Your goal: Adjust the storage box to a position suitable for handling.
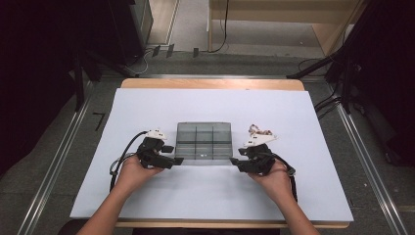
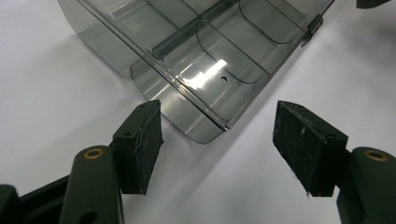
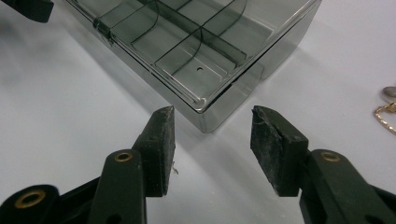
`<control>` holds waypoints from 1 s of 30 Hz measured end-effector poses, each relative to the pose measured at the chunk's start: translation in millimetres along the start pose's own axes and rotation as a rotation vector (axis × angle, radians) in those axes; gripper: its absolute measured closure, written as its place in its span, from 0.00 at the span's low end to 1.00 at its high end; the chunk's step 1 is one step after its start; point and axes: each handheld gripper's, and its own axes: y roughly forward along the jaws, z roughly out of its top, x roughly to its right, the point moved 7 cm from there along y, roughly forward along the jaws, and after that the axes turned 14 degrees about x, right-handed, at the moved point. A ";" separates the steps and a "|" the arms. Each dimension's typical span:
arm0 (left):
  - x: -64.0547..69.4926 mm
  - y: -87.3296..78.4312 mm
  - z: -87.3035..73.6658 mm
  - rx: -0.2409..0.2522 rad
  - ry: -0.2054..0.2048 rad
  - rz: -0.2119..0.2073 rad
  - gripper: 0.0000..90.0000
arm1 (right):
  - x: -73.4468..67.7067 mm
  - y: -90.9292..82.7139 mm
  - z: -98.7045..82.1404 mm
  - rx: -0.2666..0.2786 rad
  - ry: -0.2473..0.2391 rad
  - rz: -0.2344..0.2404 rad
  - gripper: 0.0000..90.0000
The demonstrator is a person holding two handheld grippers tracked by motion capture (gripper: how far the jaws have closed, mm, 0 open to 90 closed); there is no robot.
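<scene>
A smoky clear compartment box (image 1: 203,139) lies in the middle of the white sheet, its lid down and a small latch (image 2: 313,28) on its front side. My left gripper (image 1: 173,154) is at the box's front left corner. In the left gripper view the left gripper (image 2: 219,121) stands open, the box (image 2: 201,51) corner between its pads (image 2: 140,144) but apart from them. My right gripper (image 1: 236,161) is at the front right corner. There the right gripper (image 3: 212,126) is open too, just short of the box (image 3: 187,42) corner.
A small heap of jewellery (image 1: 258,130) lies right of the box, behind the right gripper; a gold chain (image 3: 385,116) shows at the right edge of the right gripper view. The white sheet (image 1: 147,105) covers the wooden table. Dark stands and cables flank the table.
</scene>
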 end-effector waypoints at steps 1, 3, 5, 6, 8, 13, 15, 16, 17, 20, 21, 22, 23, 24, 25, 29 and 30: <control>0.2 1.3 -0.6 -0.004 0.001 0.000 0.38 | -0.2 0.9 -0.4 -0.002 -0.002 0.001 0.57; 0.7 2.5 -0.8 -0.002 -0.002 0.003 0.38 | -0.7 1.6 -0.7 -0.007 0.005 -0.002 0.58; 1.0 4.3 -1.4 -0.006 0.004 0.000 0.38 | -0.8 4.7 -0.9 -0.004 -0.003 0.004 0.59; 1.8 6.3 -1.8 -0.009 0.006 0.006 0.39 | -1.5 6.9 -1.4 -0.007 -0.003 0.008 0.60; 1.8 7.4 -1.6 -0.010 0.009 0.014 0.38 | -2.8 8.6 -1.6 -0.012 -0.001 0.011 0.61; 0.7 8.7 -1.0 0.001 0.002 0.023 0.39 | -4.7 11.1 -2.1 -0.016 0.000 0.018 0.62; 0.6 9.3 -0.5 0.007 0.001 0.032 0.39 | -5.5 13.7 -2.0 -0.014 0.001 0.019 0.62; 0.6 9.3 -0.5 0.007 0.001 0.032 0.40 | -5.5 13.7 -2.0 -0.014 0.001 0.019 0.62; 0.2 9.4 -0.5 0.007 0.003 0.040 0.40 | -5.7 14.7 -1.7 -0.012 0.004 0.020 0.63; -0.3 10.2 -0.6 0.007 -0.001 0.047 0.41 | -5.1 16.2 -1.7 -0.013 0.001 0.018 0.63; -0.4 10.3 -0.6 0.007 -0.001 0.049 0.41 | -4.9 16.5 -1.8 -0.012 0.004 0.016 0.63; -0.4 10.3 -0.6 0.007 -0.001 0.049 0.41 | -4.7 16.7 -1.7 -0.011 0.004 0.015 0.63; -0.4 10.4 -0.5 0.006 0.001 0.051 0.41 | -4.5 16.8 -1.7 -0.012 0.004 0.011 0.63; -0.2 10.6 -0.5 0.006 0.002 0.052 0.41 | -4.3 17.0 -1.7 -0.013 0.001 0.009 0.63; -0.2 10.6 -0.5 0.006 0.002 0.052 0.41 | -4.3 17.0 -1.7 -0.013 0.001 0.009 0.63; 0.4 10.3 0.0 0.006 0.008 0.059 0.42 | -4.7 17.6 -1.2 -0.015 0.005 0.004 0.63; 0.6 9.5 0.5 0.007 0.009 0.058 0.42 | -4.8 17.0 -0.7 -0.015 0.007 0.004 0.63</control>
